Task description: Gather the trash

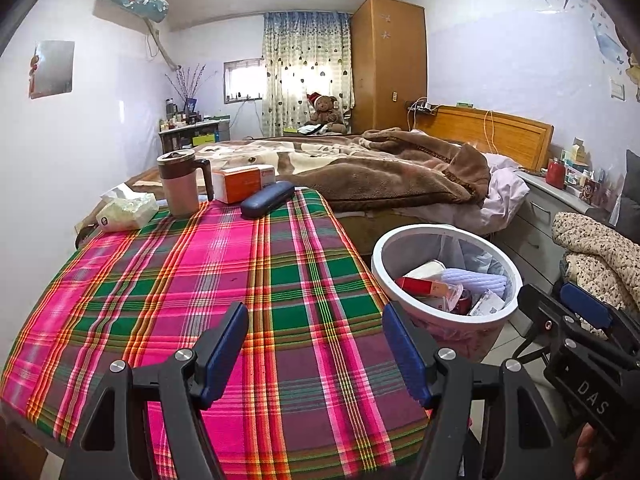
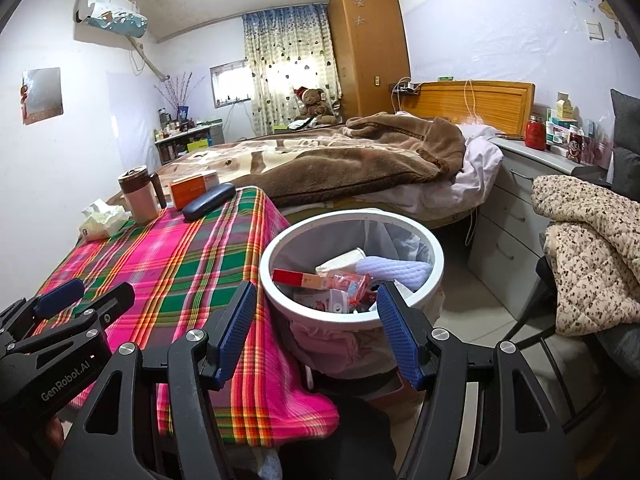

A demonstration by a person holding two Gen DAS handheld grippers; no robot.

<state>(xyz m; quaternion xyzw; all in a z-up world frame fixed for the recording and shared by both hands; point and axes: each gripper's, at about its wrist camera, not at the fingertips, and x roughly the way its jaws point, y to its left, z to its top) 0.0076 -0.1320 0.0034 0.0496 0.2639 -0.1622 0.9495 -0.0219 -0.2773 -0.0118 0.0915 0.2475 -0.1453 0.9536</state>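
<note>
At the far end of the plaid tablecloth (image 1: 208, 280): a lidded mug (image 1: 180, 184), an orange box (image 1: 242, 184), a dark glasses case (image 1: 267, 199) and a tissue pack (image 1: 128, 212), all bunched close together. Behind them a bed under a brown blanket (image 1: 380, 176), a wooden wardrobe (image 1: 386, 64), a teddy bear (image 1: 325, 110) by the curtain (image 1: 304, 68). Off the table's right edge, on the floor, a white trash bin (image 2: 280, 252) lined with a bag, holding a red-and-tan box (image 2: 302, 278), a pale ribbed foam sleeve (image 2: 394, 270) and crumpled wrappers (image 2: 348, 286). Beyond the bin, a grey drawer unit (image 2: 516, 200) and a flowered quilt (image 2: 592, 248) draped over a chair.

Left gripper (image 1: 316, 350) over the near stretch of cloth, jaws spread wide, nothing between the blue pads (image 1: 226, 344), touching nothing. Right gripper (image 2: 316, 330) level with the table's right edge and in front of the bin's near rim, likewise spread wide and empty. Nothing between either gripper and the bin.
</note>
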